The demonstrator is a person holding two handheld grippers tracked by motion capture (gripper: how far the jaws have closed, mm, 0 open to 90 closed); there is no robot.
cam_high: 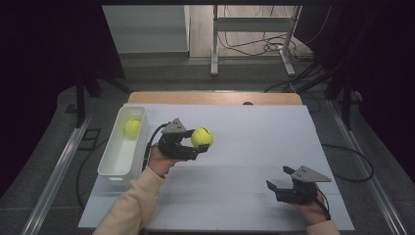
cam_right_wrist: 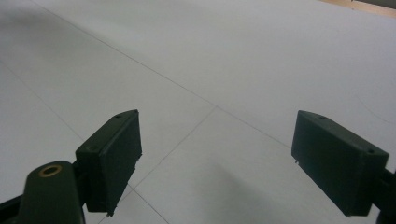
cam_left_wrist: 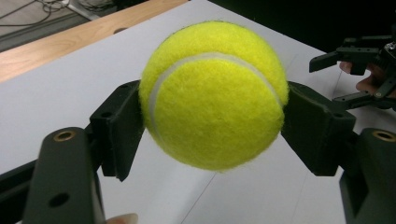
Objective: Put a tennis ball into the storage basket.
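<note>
Above the white table (cam_high: 244, 196), the left gripper (cam_high: 199, 144) clamps one of two tennis balls (cam_high: 202, 137), the other ball (cam_high: 132, 127) lying in a white bin (cam_high: 113, 164), while the right gripper (cam_high: 277, 178) rests with jaws apart.

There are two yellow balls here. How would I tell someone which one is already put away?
Look at the white sheet covering the table, then at the long white bin along its left edge. The tennis ball in the bin lies at the bin's far end; the other ball is held clamped in the left gripper.
</note>
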